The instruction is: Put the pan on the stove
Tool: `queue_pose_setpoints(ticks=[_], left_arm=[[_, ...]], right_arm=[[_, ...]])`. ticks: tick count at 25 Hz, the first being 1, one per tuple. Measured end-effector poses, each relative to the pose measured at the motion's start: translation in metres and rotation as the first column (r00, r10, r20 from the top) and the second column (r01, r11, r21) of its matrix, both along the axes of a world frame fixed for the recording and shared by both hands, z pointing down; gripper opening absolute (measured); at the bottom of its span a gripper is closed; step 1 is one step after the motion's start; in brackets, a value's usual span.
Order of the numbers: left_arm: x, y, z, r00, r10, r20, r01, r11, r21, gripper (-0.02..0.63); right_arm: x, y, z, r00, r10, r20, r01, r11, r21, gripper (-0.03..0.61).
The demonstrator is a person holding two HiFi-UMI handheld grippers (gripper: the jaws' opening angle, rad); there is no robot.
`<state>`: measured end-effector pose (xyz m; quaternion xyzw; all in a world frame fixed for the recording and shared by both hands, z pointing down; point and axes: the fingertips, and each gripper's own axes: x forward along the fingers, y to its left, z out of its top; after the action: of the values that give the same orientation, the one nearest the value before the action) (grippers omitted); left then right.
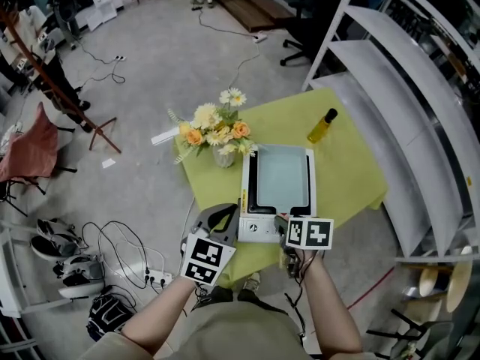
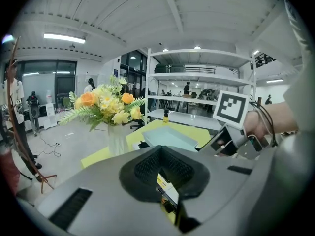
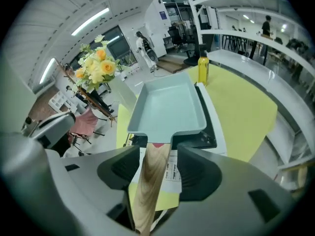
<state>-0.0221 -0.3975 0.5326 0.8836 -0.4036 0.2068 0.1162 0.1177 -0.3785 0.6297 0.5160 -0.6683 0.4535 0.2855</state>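
A pale teal rectangular pan (image 1: 281,177) with a wooden handle (image 3: 152,181) rests on the black top of a white stove (image 1: 259,229) on the yellow-green table (image 1: 352,163). My right gripper (image 1: 283,220) is at the stove's near edge. In the right gripper view the pan (image 3: 170,107) lies straight ahead on the stove (image 3: 210,134), and the right gripper (image 3: 157,154) stands open with the handle between its jaws, a gap showing beside the wood. My left gripper (image 1: 225,212) hovers by the stove's near left corner, shut with nothing in it (image 2: 162,154).
A vase of yellow and orange flowers (image 1: 223,137) stands at the table's left corner beside the stove. A yellow bottle (image 1: 322,126) stands at the far right. White shelving (image 1: 390,88) runs along the right. Cables and a power strip (image 1: 150,276) lie on the floor at the left.
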Motion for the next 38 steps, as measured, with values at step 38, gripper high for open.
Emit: queue_pose_setpoints(ticks=[38], left_arm=[[0.039, 0.102, -0.221, 0.991, 0.135, -0.012, -0.112, 0.867, 0.485, 0.006]], right_arm=[[0.023, 0.111, -0.323, 0.990, -0.098, -0.100, 0.139, 0.593, 0.793, 0.006]])
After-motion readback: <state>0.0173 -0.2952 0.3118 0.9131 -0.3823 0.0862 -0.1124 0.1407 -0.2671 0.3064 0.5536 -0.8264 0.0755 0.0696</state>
